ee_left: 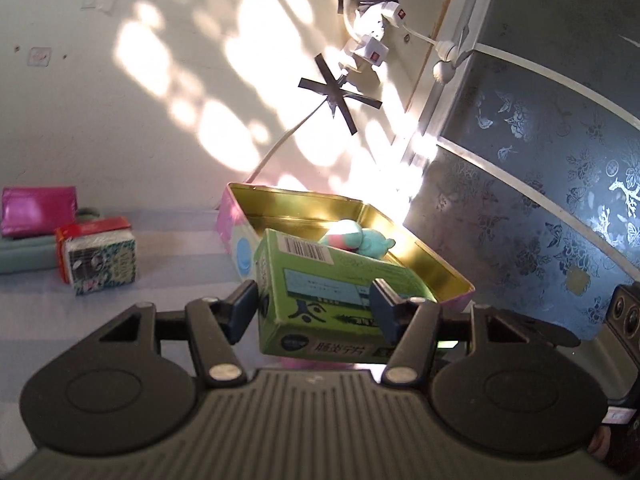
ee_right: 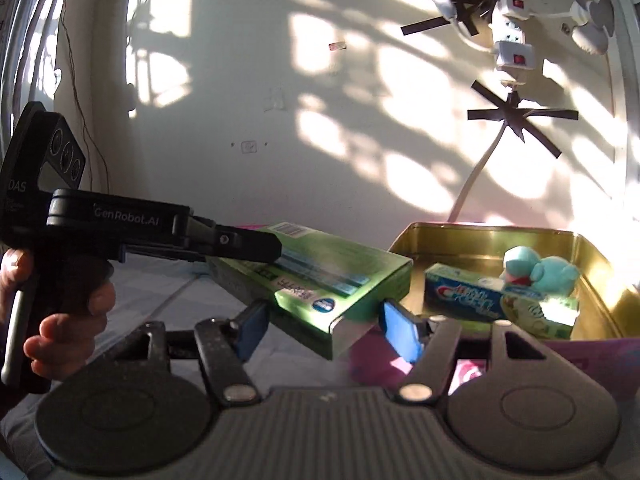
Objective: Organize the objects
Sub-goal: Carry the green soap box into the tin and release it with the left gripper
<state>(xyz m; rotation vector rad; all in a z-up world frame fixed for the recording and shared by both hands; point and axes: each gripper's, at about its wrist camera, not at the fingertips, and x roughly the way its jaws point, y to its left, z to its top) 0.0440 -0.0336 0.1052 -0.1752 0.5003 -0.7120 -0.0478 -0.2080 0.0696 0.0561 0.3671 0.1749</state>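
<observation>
from the left wrist camera, the left gripper [ee_left: 314, 312] clamps a green carton [ee_left: 320, 300] between its blue pads, one pad on each long side, the carton lifted in front of an open gold-lined tin [ee_left: 304, 208] that holds a teal-and-pink plush toy [ee_left: 360, 240]; a small patterned box [ee_left: 100, 260] and a pink pouch [ee_left: 38, 210] sit well apart on the left of the pale cloth. from the right wrist camera, the right gripper [ee_right: 324, 330] stands part open around the carton's near end — whether its pads press on it cannot be told — while a hand [ee_right: 60, 316] holds the left gripper's handle; inside the tin a toothpaste box [ee_right: 492, 300] lies just beside the plush toy.
</observation>
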